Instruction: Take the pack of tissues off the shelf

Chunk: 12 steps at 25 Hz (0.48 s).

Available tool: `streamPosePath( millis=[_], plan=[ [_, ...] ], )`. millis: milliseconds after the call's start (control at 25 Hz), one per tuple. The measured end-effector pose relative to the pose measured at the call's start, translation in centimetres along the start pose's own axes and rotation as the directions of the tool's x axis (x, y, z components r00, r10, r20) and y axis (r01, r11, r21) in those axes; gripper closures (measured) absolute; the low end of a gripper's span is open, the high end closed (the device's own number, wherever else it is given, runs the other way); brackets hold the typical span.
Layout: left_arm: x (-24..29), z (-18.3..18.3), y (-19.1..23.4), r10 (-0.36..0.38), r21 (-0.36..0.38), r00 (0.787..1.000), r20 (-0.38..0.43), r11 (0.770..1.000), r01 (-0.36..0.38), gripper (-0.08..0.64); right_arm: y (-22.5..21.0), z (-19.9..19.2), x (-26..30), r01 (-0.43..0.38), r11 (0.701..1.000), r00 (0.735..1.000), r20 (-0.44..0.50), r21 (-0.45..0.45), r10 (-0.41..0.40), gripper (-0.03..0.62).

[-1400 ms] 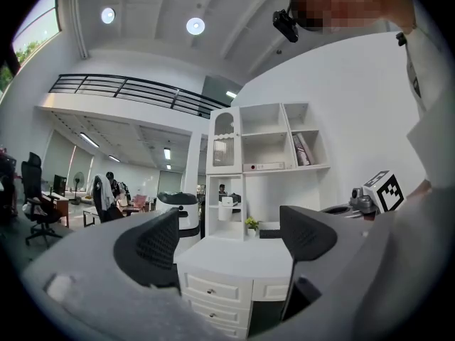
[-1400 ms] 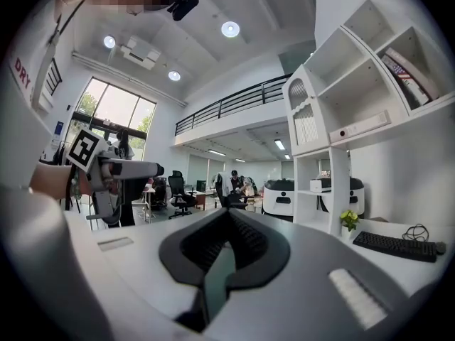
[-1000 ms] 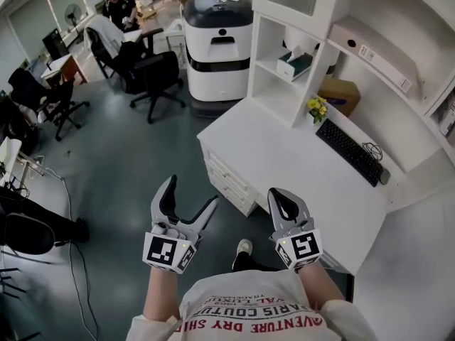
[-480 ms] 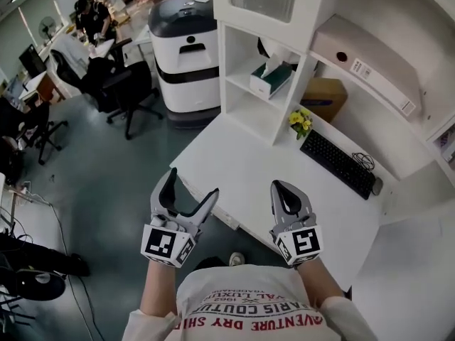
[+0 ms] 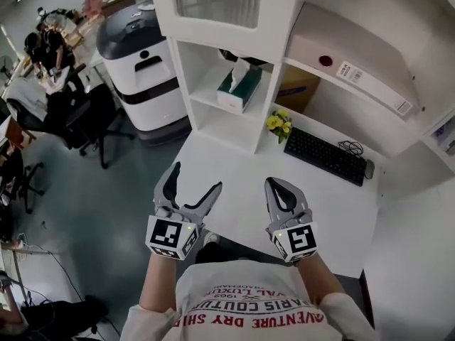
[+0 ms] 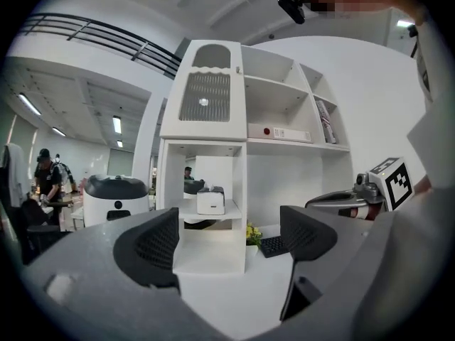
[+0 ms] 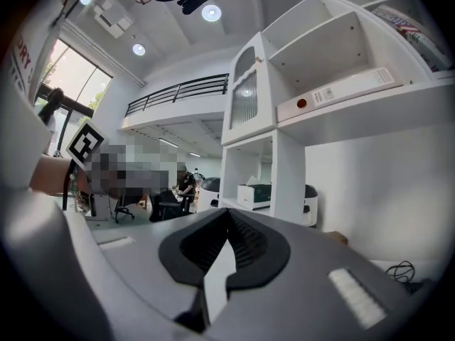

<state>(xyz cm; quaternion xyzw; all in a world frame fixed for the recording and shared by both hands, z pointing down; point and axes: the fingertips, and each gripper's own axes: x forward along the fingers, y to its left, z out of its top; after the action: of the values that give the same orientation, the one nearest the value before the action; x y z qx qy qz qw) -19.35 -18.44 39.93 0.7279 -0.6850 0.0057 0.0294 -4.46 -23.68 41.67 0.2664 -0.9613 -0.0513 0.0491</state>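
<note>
At the far left stands a big rounded grey-and-white machine (image 5: pixel 138 62) on the floor, clear of the job. Next comes your left gripper (image 5: pixel 195 178), held level over the near edge of the worktop (image 5: pixel 242 165) with its fingers spread wide and nothing between them. The dark pads are ribbed and set in smooth grey shells.

The pack of tissues (image 5: pixel 239 91) lies ahead of that gripper and a little to its right, well apart from it. It sits on the middle board of the white shelf (image 5: pixel 206 98), in the open compartment. In the left gripper view the pack (image 6: pixel 210 201) shows almost square-on in the gap between the fingers. Its long axis appears to run back into the compartment, so a short end faces you.

It looks like a light cardboard box, white with a green side, and a soft tissue stands up from its top. I judge the left hand better lined up.

Your right gripper (image 5: pixel 279 185) has its fingers closed together and empty. Beyond it lie yellow flowers (image 5: pixel 279 124) and a black keyboard (image 5: pixel 323 155).
</note>
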Motion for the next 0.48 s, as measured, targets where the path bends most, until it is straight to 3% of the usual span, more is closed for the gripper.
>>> streamPosePath(
  millis=[320,480],
  plan=[
    [8.6,0.5,3.2,-0.183,0.053,0.982,-0.046,0.981,0.185,0.109,-2.4,0.7,5.2,0.178,0.984,0.984,-0.016,-0.003,-0.178,0.591],
    [12.3,0.1,4.4,-0.208,0.072,0.975,-0.073,0.974,0.213,0.098,-3.2,0.7,6.8,0.250,0.968,0.968,-0.032,-0.007,-0.250,0.591]
  ],
)
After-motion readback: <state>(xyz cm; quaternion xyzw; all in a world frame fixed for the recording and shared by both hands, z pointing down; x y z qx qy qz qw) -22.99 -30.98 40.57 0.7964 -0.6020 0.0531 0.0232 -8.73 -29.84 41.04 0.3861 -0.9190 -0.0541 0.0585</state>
